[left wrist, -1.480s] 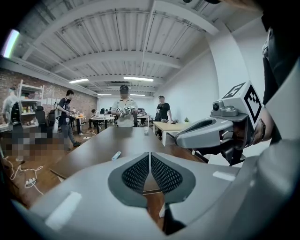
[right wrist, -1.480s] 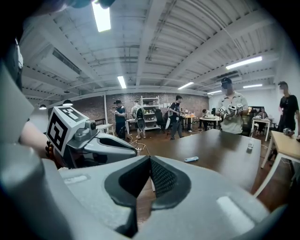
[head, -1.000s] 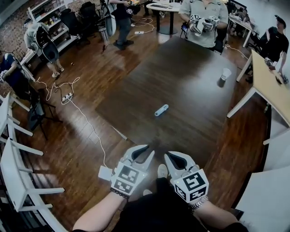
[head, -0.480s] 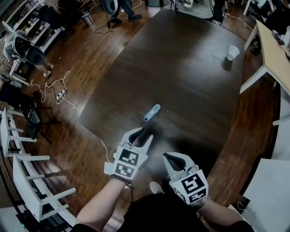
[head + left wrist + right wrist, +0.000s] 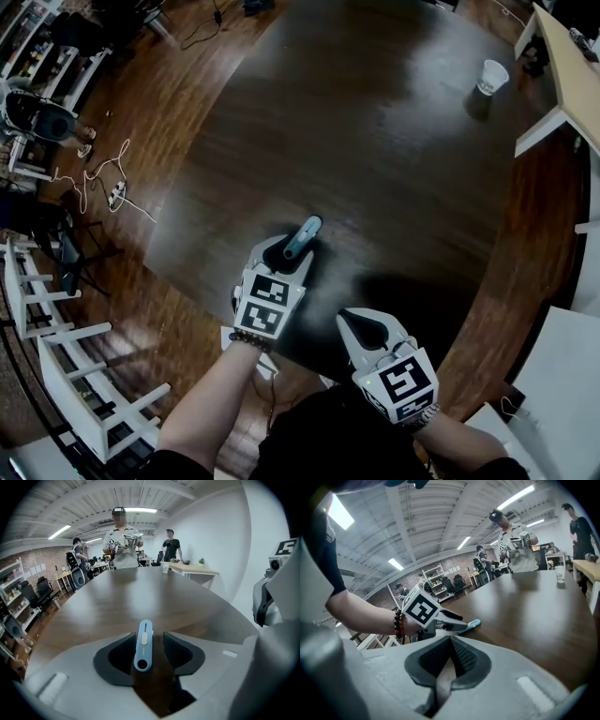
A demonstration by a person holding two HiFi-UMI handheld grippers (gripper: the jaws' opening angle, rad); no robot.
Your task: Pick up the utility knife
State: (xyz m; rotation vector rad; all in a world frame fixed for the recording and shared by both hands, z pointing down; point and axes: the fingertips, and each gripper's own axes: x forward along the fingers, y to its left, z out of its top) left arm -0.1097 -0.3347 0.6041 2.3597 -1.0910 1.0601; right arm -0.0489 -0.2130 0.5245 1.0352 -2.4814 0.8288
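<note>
A light blue utility knife (image 5: pixel 302 236) lies flat on the dark wooden table (image 5: pixel 394 141), near its front left edge. My left gripper (image 5: pixel 286 251) points down over the knife's near end, and its jaws are opening. In the left gripper view the knife (image 5: pixel 143 644) lies lengthwise between the two dark pads (image 5: pixel 180 653), with a gap on each side. My right gripper (image 5: pixel 361 323) hovers to the right at the table's near edge, jaws together and empty. In the right gripper view its tips (image 5: pixel 451 641) meet, and the knife (image 5: pixel 472 624) shows beyond them.
A white paper cup (image 5: pixel 492 75) stands at the table's far right. A pale table (image 5: pixel 562 56) is beyond it. White chairs (image 5: pixel 56 356) and floor cables (image 5: pixel 103 178) are on the left. A person (image 5: pixel 123 545) holding grippers stands at the far end.
My left gripper has moved forward and down to the knife, and its jaws have spread round the knife's near end. The right gripper has advanced a little and stayed shut.
</note>
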